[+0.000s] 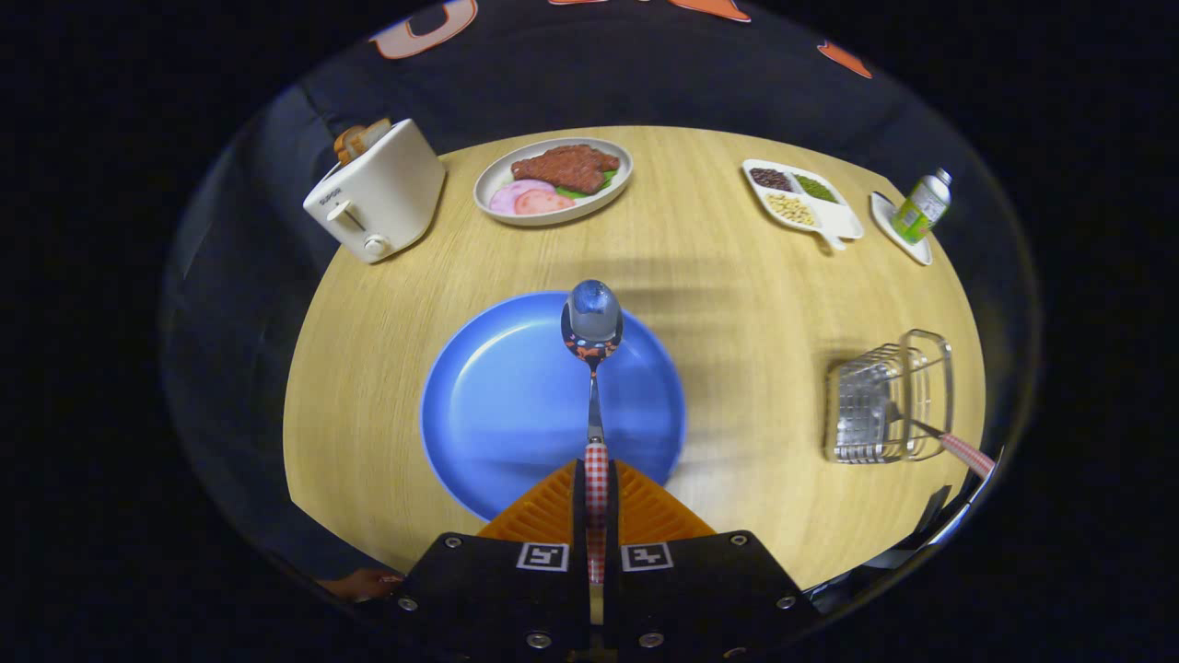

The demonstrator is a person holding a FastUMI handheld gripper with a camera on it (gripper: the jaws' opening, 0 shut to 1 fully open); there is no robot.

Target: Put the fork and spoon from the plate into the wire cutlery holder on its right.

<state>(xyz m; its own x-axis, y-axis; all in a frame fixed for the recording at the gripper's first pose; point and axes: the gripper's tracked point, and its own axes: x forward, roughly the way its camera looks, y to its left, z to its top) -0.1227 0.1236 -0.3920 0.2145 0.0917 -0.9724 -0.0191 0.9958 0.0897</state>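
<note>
My gripper (pixel 596 488) is shut on the red-and-white checked handle of the spoon (pixel 592 322), whose shiny bowl points straight ahead, raised above the blue plate (pixel 497 405). Nothing else lies on the plate. The wire cutlery holder (pixel 886 398) stands on the table to the right of the plate. The fork (pixel 963 451) sits in it, its checked handle sticking out toward the table's near right edge.
At the far side of the round wooden table (pixel 718 267) stand a white toaster (pixel 376 198) with toast, a plate of meat (pixel 554 180), a divided dish of beans (pixel 803 198) and a small bottle (pixel 921 207) on a saucer. A hand (pixel 364 583) shows beside the gripper.
</note>
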